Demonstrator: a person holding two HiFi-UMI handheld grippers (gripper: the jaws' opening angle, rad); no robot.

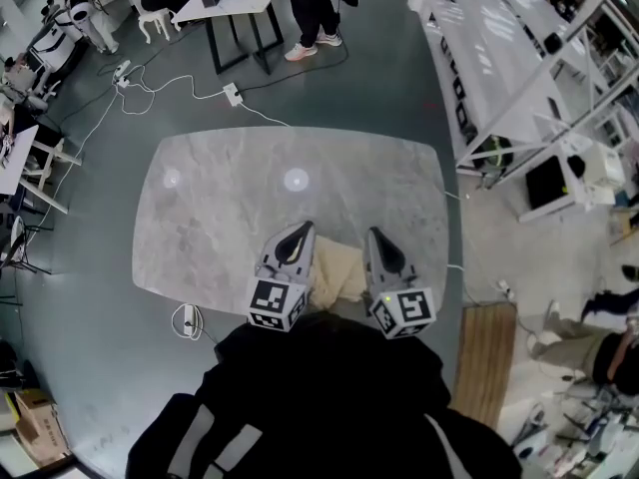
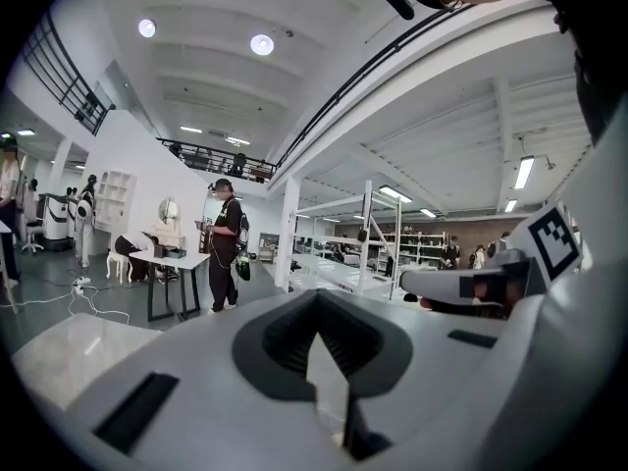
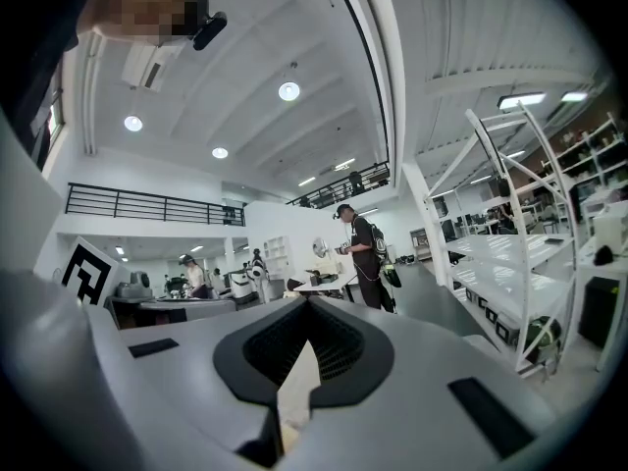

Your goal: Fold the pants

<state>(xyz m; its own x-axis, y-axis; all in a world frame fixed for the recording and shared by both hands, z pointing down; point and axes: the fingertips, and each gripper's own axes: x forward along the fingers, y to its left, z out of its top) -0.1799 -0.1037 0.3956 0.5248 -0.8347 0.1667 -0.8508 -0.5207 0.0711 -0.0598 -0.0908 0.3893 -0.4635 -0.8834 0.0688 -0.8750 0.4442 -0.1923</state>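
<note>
The cream pants (image 1: 337,272) hang bunched between my two grippers, held up close to my body over the near edge of the grey marble table (image 1: 230,208). My left gripper (image 1: 297,238) is shut on the pants, and a strip of cream cloth (image 2: 329,376) shows in its closed jaws. My right gripper (image 1: 384,247) is shut on the pants too, with cream cloth (image 3: 296,391) pinched between its jaws. Both grippers point about level, away from me. The lower part of the pants is hidden behind the grippers and my dark jacket.
A power strip (image 1: 189,319) lies on the floor by the table's near left edge, with white cables (image 1: 150,88) beyond the far side. A wooden pallet (image 1: 486,362) sits at the right, white shelving (image 1: 499,58) at the far right. A person (image 1: 312,8) stands by a dark table.
</note>
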